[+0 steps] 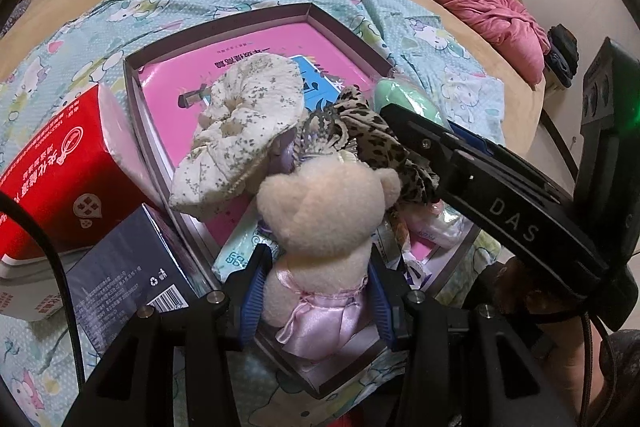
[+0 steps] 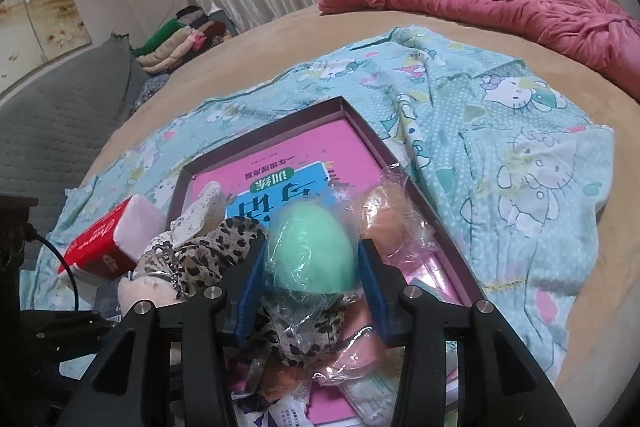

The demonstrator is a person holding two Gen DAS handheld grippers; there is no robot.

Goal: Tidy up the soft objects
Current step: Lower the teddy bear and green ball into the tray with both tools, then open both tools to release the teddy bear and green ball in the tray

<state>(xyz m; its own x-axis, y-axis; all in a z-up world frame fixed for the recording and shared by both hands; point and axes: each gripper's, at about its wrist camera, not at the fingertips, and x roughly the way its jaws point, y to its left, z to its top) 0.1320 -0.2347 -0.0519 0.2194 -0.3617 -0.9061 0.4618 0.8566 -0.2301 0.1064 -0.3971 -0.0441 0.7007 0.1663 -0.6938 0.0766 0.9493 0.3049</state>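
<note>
Cream plush teddy bear in a pink satin dress (image 1: 320,227), lower centre of the left view: clamped at the body by the left gripper (image 1: 316,295), above the shallow purple cardboard tray (image 1: 224,27). Mint-green egg-shaped sponge in clear wrap (image 2: 312,251), centre of the right view: between the right gripper (image 2: 312,291) pads, contact unclear. Handling: lower each item onto bare pink tray floor, clear of the leopard-print scrunchie (image 1: 372,139), before releasing.

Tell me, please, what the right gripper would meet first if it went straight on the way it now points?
Most likely the green egg-shaped sponge in its clear wrap, already between the right gripper fingers. Beyond that lies the pink book in the shallow box, though depth is hard to judge.
</note>
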